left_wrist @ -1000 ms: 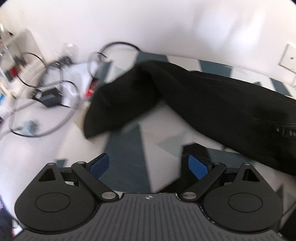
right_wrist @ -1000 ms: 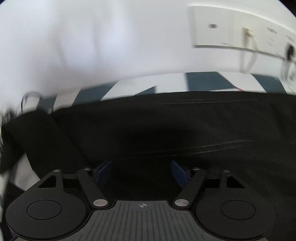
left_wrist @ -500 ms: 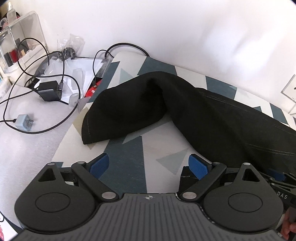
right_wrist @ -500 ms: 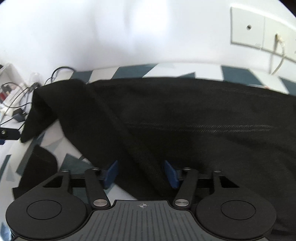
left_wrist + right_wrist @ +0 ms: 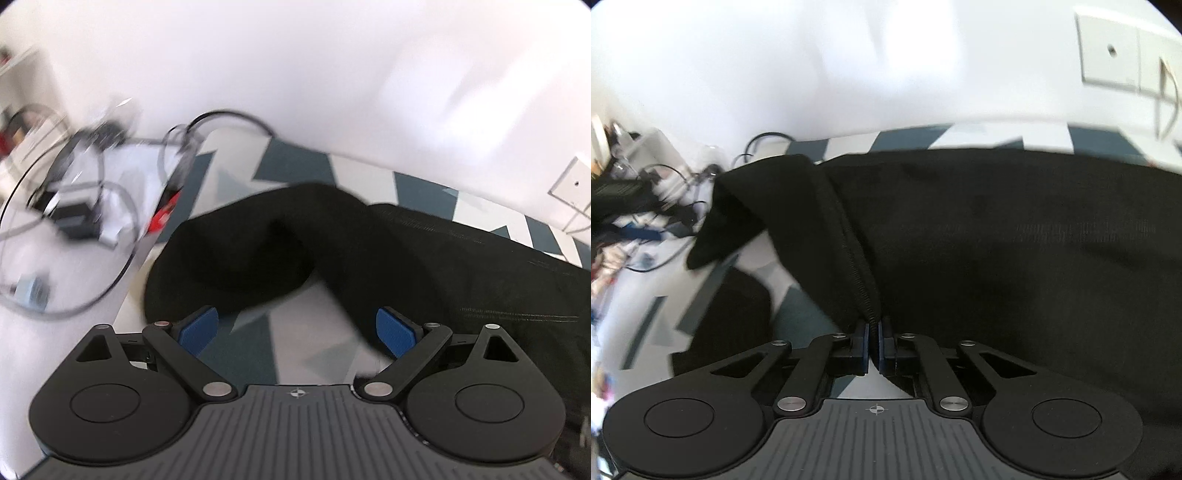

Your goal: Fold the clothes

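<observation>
A black garment [image 5: 424, 258] lies spread on a blue, grey and white patterned cloth [image 5: 303, 354]. One black sleeve [image 5: 236, 254] is bent back toward me. My left gripper [image 5: 295, 330] is open and empty, low over the cloth, just short of the sleeve's edge. In the right wrist view the garment [image 5: 1015, 240] fills the right side. My right gripper [image 5: 874, 328] is shut on the garment's seamed edge [image 5: 857, 273], which rises in a ridge from the pads. The sleeve [image 5: 738, 218] hangs off to the left.
Cables, a black adapter [image 5: 74, 218] and papers clutter the white table at the left. A white wall with a socket plate [image 5: 1108, 48] stands close behind. Another dark piece of cloth [image 5: 731, 317] lies at the lower left in the right wrist view.
My right gripper has closed on the garment's seamed edge; it was open before. My left gripper has moved forward toward the sleeve and stays open.
</observation>
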Demonstrator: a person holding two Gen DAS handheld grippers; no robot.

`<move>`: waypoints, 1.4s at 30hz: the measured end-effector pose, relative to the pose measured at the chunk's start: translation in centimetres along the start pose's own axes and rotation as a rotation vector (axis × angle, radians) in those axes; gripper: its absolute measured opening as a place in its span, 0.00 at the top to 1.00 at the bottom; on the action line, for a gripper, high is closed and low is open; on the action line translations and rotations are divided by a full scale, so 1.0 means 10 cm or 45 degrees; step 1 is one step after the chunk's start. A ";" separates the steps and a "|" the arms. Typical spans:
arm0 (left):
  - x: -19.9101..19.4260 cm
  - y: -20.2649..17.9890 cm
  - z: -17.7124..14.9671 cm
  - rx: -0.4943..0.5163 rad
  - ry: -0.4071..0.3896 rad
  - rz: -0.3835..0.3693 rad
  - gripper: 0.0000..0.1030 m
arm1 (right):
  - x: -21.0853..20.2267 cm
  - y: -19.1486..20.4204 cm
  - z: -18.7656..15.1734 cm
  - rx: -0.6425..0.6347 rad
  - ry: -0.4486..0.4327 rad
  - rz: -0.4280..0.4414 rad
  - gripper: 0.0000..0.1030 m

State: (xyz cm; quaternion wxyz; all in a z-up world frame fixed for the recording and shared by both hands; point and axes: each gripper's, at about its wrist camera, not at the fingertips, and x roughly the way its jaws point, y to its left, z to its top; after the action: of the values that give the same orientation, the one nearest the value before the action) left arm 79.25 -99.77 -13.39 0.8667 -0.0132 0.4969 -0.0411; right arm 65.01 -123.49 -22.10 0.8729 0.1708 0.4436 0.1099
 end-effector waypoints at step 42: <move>0.03 0.13 -0.19 -0.114 -0.106 -0.010 0.27 | -0.60 -0.41 0.41 0.043 -0.114 -0.115 0.46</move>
State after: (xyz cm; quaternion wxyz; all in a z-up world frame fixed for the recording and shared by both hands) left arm 77.88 -98.47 -14.69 0.8851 -0.0559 0.4616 -0.0217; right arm 65.03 -130.13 -17.01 0.8930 0.1701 0.4130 0.0552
